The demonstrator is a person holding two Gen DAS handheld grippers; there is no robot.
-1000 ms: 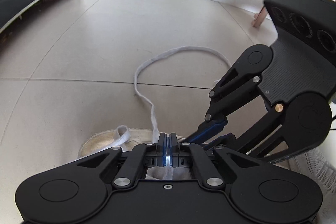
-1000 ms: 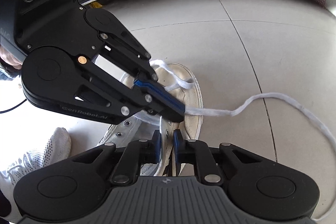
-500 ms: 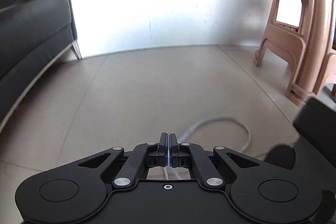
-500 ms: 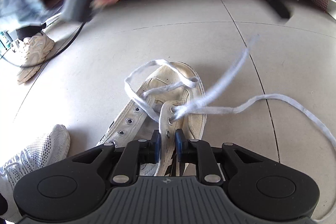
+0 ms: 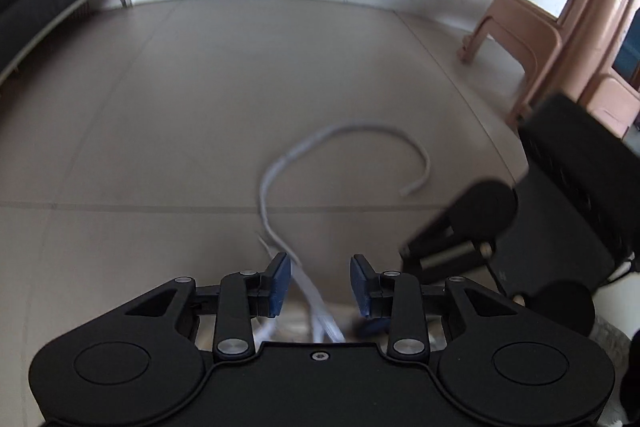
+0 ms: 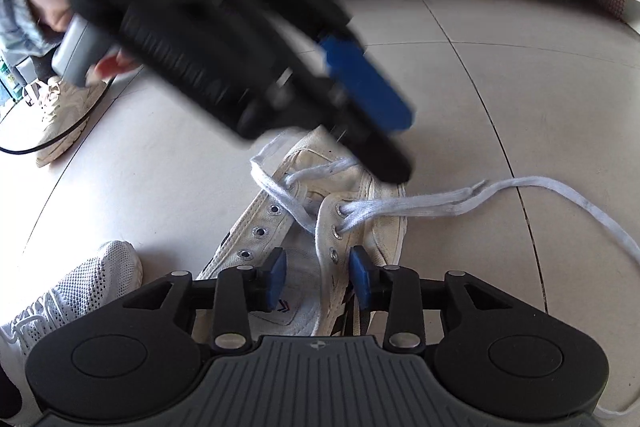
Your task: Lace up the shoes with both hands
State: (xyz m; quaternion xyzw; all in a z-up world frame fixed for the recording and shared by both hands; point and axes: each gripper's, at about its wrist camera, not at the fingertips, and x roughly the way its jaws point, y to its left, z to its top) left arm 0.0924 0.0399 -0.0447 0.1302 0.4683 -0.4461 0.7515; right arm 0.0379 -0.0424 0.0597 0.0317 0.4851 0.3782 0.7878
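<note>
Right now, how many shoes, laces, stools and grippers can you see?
Shoes: 3, the white canvas shoe being laced, a grey mesh sneaker and a beige sneaker.
Laces: 1, the white shoelace.
Stools: 1, the brown plastic stool.
Hand-held grippers: 2, the left hand-held gripper and the right hand-held gripper, both opening.
Total: 7

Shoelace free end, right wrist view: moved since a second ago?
Yes. The shoelace now doubles back from the eyelet and lies slack across the tile joint beside the white shoe, where a single taut strand ran before.
</note>
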